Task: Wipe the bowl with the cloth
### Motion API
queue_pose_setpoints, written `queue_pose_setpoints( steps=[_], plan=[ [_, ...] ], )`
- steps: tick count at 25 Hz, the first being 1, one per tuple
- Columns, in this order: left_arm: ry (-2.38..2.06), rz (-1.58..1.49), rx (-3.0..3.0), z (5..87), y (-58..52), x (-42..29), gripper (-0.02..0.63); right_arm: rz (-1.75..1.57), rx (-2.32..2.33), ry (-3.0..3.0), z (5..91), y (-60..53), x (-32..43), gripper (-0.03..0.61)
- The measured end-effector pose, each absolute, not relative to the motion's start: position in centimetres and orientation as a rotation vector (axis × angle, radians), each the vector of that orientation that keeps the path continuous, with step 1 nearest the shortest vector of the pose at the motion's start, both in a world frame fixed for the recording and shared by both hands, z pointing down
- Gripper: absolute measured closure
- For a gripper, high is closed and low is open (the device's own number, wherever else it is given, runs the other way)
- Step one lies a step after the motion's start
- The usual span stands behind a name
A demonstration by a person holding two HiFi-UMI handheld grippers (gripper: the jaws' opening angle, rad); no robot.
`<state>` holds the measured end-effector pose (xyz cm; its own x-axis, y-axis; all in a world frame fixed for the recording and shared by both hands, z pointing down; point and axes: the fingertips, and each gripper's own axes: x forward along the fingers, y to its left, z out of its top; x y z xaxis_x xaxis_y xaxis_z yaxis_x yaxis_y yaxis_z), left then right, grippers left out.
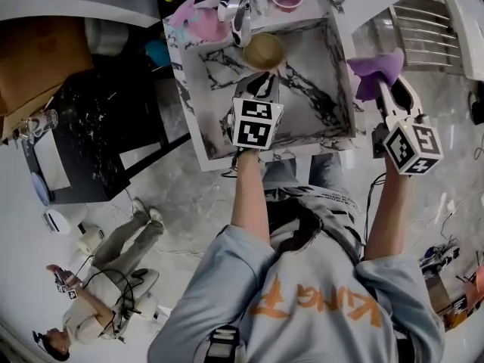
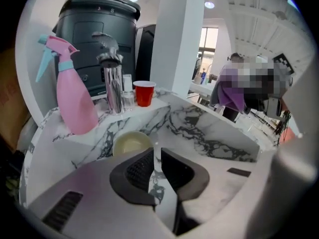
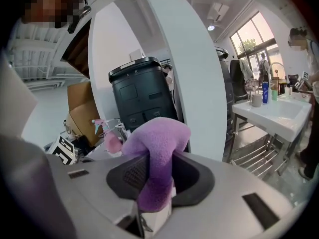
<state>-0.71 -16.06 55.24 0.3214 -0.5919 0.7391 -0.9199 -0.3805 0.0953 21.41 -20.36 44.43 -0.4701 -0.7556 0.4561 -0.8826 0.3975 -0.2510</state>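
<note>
A pale yellow bowl (image 1: 263, 50) sits in the marble sink (image 1: 219, 138), near the back wall under the faucet (image 1: 237, 10). My left gripper (image 1: 263, 76) hovers over the basin just short of the bowl, jaws shut and empty. In the left gripper view the bowl (image 2: 130, 143) lies just beyond the shut left gripper (image 2: 156, 159). Over the sink's right rim, my right gripper (image 1: 383, 86) is shut on a purple cloth (image 1: 376, 69). The cloth (image 3: 157, 143) bulges up from between the jaws of the right gripper (image 3: 162, 179).
A pink spray bottle (image 1: 200, 21) and a red cup (image 2: 144, 92) stand on the sink's back ledge beside the faucet (image 2: 112, 83). A dark bin (image 2: 97, 29) is behind it. A metal rack (image 1: 423, 21) is at the right, and a person (image 1: 106, 286) crouches on the floor at the lower left.
</note>
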Motion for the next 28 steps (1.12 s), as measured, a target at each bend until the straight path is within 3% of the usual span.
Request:
queue_pose_setpoints(
  steps=[7, 11, 19, 25, 28],
  plan=[
    [-1.284, 1.014, 2.083, 60.0, -17.5, 0.3, 0.583, 0.76, 1.423, -2.406, 46.3, -19.2, 22.7, 0.456],
    [-1.229, 1.067, 2.098, 62.2, -18.2, 0.9, 0.479, 0.78, 1.423, -2.406, 46.9, -18.9, 22.8, 0.456],
    [-1.182, 1.208, 2.072, 65.9, -19.6, 1.1, 0.479, 0.769, 1.382, -2.416, 46.7, -18.4, 21.6, 0.456],
    [-1.187, 1.24, 2.045, 66.8, -20.3, 0.7, 0.567, 0.747, 1.343, -2.427, 46.3, -18.2, 20.5, 0.456],
    [-1.19, 1.246, 2.044, 66.5, -20.2, 0.5, 0.57, 0.736, 1.321, -2.439, 45.9, -18.1, 19.6, 0.456]
  ],
)
